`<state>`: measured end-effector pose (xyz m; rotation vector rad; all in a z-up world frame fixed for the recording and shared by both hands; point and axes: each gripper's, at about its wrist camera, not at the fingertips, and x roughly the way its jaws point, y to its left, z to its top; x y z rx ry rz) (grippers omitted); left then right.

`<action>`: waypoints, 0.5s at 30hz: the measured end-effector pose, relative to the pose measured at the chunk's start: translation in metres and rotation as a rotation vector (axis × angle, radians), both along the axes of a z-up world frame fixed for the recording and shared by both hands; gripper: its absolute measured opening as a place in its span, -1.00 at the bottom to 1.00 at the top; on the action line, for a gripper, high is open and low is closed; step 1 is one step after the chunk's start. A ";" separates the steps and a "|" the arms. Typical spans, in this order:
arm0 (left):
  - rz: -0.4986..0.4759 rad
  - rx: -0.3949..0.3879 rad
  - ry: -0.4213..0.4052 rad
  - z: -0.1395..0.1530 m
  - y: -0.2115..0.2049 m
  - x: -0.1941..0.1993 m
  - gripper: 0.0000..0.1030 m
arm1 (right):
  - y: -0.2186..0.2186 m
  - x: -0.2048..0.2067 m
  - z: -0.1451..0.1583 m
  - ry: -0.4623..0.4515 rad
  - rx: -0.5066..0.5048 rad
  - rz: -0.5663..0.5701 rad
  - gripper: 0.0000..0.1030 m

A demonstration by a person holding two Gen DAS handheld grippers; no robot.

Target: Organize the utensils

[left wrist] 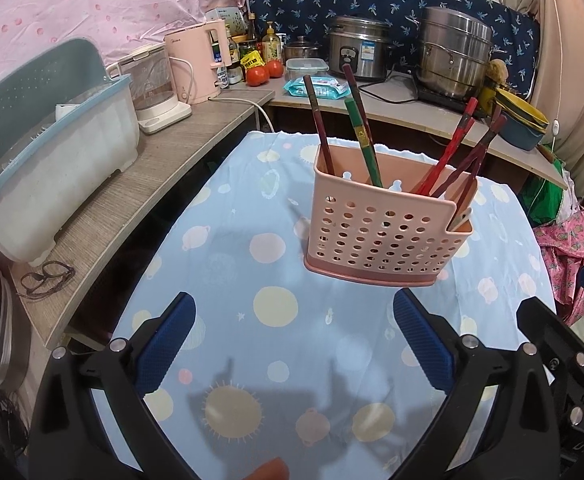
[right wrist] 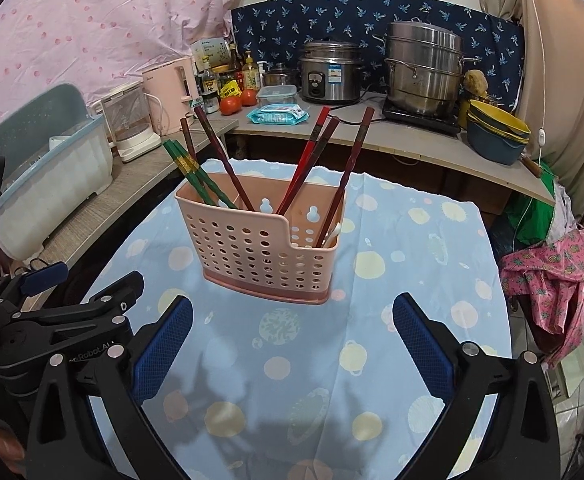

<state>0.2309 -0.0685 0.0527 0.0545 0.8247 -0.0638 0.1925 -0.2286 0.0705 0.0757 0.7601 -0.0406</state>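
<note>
A pink perforated utensil basket (left wrist: 384, 232) (right wrist: 267, 248) stands upright on the blue patterned tablecloth (left wrist: 251, 264) (right wrist: 412, 264). Green chopsticks (left wrist: 366, 148) (right wrist: 189, 170) and dark brown ones (left wrist: 320, 120) (right wrist: 221, 156) lean in its left part. Red and dark red chopsticks (left wrist: 462, 148) (right wrist: 312, 156) lean in its right part, with a pale utensil handle (left wrist: 463, 218) (right wrist: 332, 234) low at the right end. My left gripper (left wrist: 294, 312) hovers open, short of the basket, nothing between its fingers. My right gripper (right wrist: 292, 312) is likewise open and empty, just in front of the basket.
A wooden counter (left wrist: 139, 184) runs along the left with a dish-drainer bin (left wrist: 51, 168), glass kettle (left wrist: 151, 84) and pink kettle (left wrist: 197, 64). Behind stand tomatoes (left wrist: 257, 74), a rice cooker (right wrist: 330, 74), a steel steamer pot (right wrist: 424, 72) and stacked bowls (right wrist: 496, 132). Clothes (right wrist: 548, 280) hang at right.
</note>
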 end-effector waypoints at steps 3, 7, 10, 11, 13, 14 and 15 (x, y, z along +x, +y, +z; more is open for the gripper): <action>0.007 -0.001 0.003 0.000 0.001 0.001 0.86 | 0.000 0.000 0.000 -0.001 -0.009 0.001 0.87; 0.008 -0.004 0.012 -0.002 0.002 0.004 0.86 | 0.001 0.001 -0.001 -0.001 -0.009 0.001 0.87; 0.010 -0.008 0.019 -0.003 0.003 0.007 0.86 | 0.002 0.001 -0.001 0.002 -0.011 0.001 0.87; 0.012 -0.008 0.022 -0.003 0.004 0.007 0.87 | 0.001 0.002 -0.001 0.003 -0.013 0.001 0.88; 0.017 -0.007 0.027 -0.004 0.005 0.009 0.87 | 0.001 0.002 -0.001 0.003 -0.017 -0.001 0.87; 0.018 -0.002 0.031 -0.004 0.005 0.009 0.87 | 0.001 0.003 -0.001 0.003 -0.018 -0.002 0.88; 0.018 0.000 0.032 -0.004 0.005 0.010 0.87 | 0.001 0.003 -0.002 0.002 -0.019 -0.002 0.88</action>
